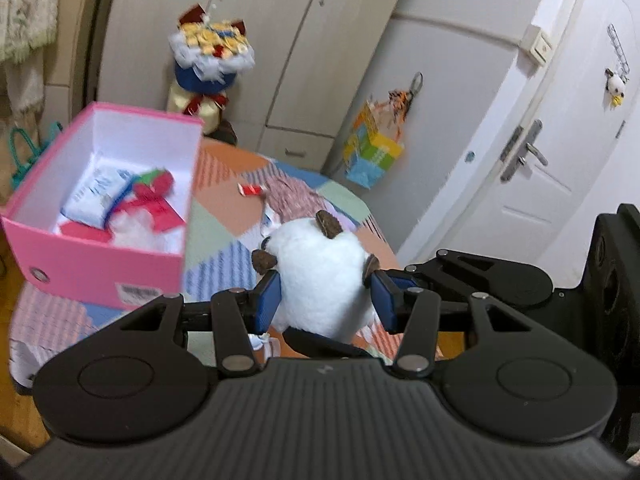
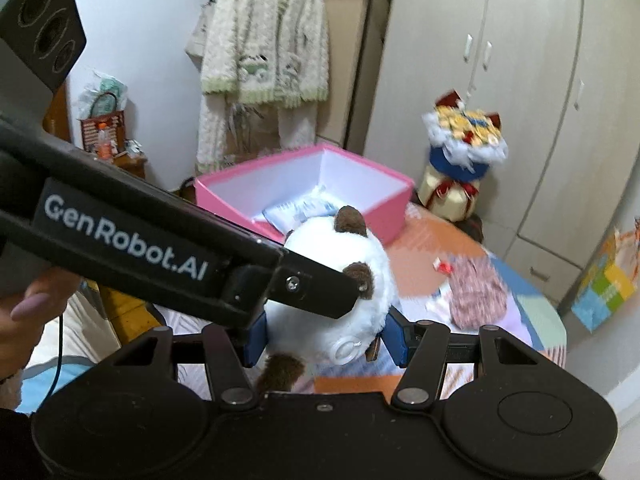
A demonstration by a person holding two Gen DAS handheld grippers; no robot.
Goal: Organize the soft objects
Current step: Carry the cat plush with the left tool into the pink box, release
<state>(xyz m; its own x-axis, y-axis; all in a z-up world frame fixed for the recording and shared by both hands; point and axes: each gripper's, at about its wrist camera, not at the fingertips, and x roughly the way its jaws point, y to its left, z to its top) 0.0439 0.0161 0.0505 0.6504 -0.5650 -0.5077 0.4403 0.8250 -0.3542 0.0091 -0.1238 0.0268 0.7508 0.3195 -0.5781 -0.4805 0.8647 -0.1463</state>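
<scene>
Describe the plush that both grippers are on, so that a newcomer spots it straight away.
Find the pink box on the patchwork bedspread. Just beside it, the white plush toy is held between the blue fingers of the left gripper, and the right gripper clamps it too. It is round and fluffy white with small dark brown patches, unlike the flat packets in the box.

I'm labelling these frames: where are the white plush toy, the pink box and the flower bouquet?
white plush toy (image 1: pixel 320 276), left wrist view, on its white body.
pink box (image 1: pixel 100 268), left wrist view, on its near outer wall.
flower bouquet (image 2: pixel 466 132), right wrist view, on the blooms.
</scene>
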